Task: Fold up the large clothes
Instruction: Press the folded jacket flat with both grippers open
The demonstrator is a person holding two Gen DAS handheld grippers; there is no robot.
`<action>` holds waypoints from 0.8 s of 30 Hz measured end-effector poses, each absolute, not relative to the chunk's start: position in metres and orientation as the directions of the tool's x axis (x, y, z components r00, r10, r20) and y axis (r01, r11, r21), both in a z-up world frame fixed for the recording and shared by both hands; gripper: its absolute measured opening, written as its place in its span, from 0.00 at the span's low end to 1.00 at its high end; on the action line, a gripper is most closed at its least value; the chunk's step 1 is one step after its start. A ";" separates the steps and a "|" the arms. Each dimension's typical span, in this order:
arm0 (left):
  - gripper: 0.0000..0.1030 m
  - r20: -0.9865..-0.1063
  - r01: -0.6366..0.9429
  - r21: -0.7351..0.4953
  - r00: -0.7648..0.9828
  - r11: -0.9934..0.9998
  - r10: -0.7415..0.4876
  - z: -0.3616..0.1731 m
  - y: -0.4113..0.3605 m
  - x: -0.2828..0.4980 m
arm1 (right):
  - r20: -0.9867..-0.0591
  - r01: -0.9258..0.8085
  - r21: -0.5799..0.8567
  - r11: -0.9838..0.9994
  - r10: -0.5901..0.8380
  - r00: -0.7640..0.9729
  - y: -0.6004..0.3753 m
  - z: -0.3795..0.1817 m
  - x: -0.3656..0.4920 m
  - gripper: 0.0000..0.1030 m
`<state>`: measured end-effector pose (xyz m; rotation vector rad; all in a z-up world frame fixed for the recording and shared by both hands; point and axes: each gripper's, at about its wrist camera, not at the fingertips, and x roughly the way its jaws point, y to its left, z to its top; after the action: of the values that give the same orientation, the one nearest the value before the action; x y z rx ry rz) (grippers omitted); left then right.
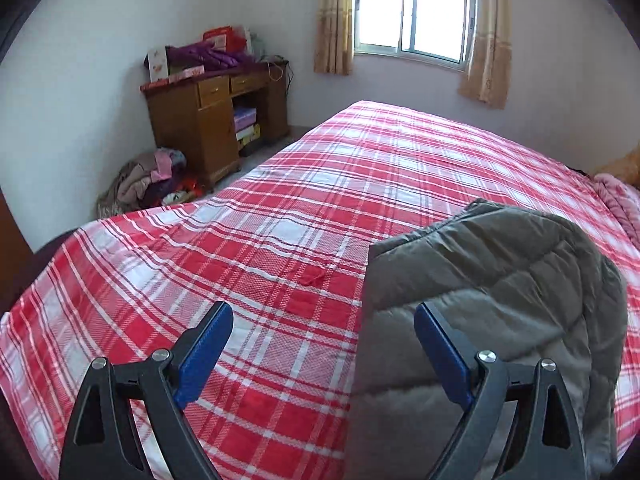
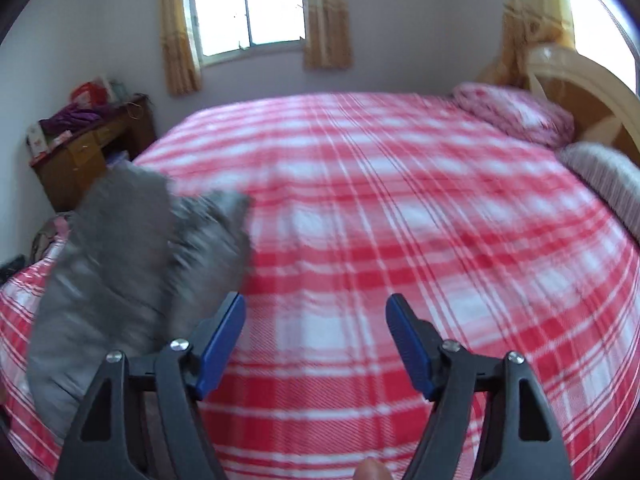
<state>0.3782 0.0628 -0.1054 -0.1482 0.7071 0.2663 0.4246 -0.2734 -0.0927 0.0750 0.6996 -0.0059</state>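
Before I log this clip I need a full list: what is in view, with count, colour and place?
Jacket: one, grey-olive, quilted, lying on the bed nearest the camera.
Bed sheet: one, red and white plaid, covering the bed.
Pillows: two, one pink patterned, one striped pinkish-grey, by the headboard.
Headboard: one, cream, curved, at the far right.
Desk: one, brown wood, in the corner, boxes and purple cloth on top.
Clothes pile: one, mixed colours, on the floor beside the desk.
Window: one, bright, between tan curtains.
Left gripper: one, black with blue pads, open, above the jacket's edge.
Right gripper: one, same colours, open, over bare sheet.
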 end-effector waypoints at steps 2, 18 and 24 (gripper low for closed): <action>0.90 -0.671 -0.303 -0.039 0.714 0.952 0.200 -0.112 0.055 0.388 | -0.633 -0.006 0.071 0.997 0.050 0.773 -0.246 -0.067 0.424 0.73; 0.90 -0.709 -0.222 -0.067 0.696 0.973 0.109 -0.141 0.023 0.417 | -0.729 0.076 0.152 0.985 0.059 0.682 -0.169 -0.134 0.454 0.59; 0.91 -0.725 -0.187 -0.042 0.682 0.981 0.099 -0.162 0.010 0.423 | -0.721 0.079 0.206 0.975 0.097 0.686 -0.195 -0.157 0.452 0.59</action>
<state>0.4229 0.0096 -0.1620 -0.1163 0.8048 0.1610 0.4523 -0.1953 -0.1568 0.2286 0.8160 0.0105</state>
